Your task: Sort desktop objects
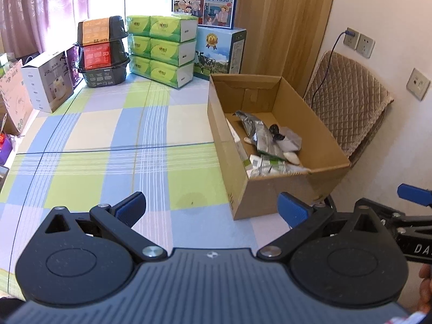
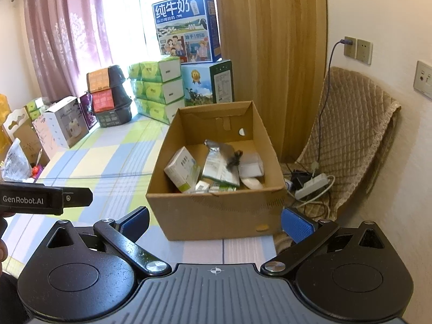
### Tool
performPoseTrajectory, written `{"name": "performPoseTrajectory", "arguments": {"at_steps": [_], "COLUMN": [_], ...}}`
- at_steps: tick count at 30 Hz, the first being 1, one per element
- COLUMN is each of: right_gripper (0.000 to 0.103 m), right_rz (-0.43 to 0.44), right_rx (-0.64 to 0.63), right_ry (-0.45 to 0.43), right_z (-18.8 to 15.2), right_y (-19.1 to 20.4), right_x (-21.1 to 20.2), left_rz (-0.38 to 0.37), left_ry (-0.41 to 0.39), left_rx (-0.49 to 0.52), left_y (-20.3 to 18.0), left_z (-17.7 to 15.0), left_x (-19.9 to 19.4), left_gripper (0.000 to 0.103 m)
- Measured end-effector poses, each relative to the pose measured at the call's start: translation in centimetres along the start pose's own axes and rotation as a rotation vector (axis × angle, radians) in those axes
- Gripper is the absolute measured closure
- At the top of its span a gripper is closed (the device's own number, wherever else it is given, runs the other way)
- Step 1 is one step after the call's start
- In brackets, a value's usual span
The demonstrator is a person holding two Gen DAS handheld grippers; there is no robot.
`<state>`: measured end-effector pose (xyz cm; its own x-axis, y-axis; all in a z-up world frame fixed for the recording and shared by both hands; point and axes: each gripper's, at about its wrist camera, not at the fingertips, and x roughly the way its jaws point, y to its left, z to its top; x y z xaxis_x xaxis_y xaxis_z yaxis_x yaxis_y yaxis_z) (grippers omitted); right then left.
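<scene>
- Nearest the lens: left gripper (image 1: 212, 210), jaws spread wide and grasping nothing, hovering low over the desk (image 1: 94, 140) just beside the cardboard box (image 1: 270, 189).
- Right gripper (image 2: 214, 222) likewise released and empty, aimed squarely at the box's near wall; judged idle between picks.
- Desk under a checked blue, green and cream cloth; bare in its middle, with no loose item visible there.
- Cardboard box stood at the desk's right edge, flaps open, evidently serving as the collection bin within reach of both grippers.
- Stock lined along the far edge by the window: milk cartons (image 2: 186, 27), green tissue packs (image 1: 162, 48), stacked black containers (image 1: 102, 51), a white appliance box (image 1: 47, 81); apparently parked clear of the working area.
- Sorted objects already inside the box, lying jumbled: a white and green carton (image 2: 182, 170), a silver foil pouch (image 2: 220, 162), a small black item too indistinct to name.
- Judgement: sorting near complete or complete.
</scene>
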<state>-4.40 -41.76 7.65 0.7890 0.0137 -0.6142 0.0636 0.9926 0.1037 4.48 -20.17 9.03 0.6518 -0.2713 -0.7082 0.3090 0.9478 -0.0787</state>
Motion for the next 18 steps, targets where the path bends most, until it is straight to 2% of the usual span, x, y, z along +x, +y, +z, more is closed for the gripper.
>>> {"name": "performPoseTrajectory", "arguments": {"at_steps": [6,18], "right_gripper": [0.002,0.002], "right_rz": [-0.012,0.017], "right_rx": [0.006,0.032], "right_ry": [-0.003,0.036], "right_z": [-1.1,-2.1], "right_y": [0.0,-1.2], "right_x": [-1.5,-1.5], "left_rz": [-0.008,0.039], "left_ry": [0.020,0.038], "left_rx": [0.001,-0.006], "left_y": [-0.1,-0.7], "left_z": [-1.7,-3.5], "left_x": [-0.9,-1.4], "left_gripper": [0.001,0.001]}}
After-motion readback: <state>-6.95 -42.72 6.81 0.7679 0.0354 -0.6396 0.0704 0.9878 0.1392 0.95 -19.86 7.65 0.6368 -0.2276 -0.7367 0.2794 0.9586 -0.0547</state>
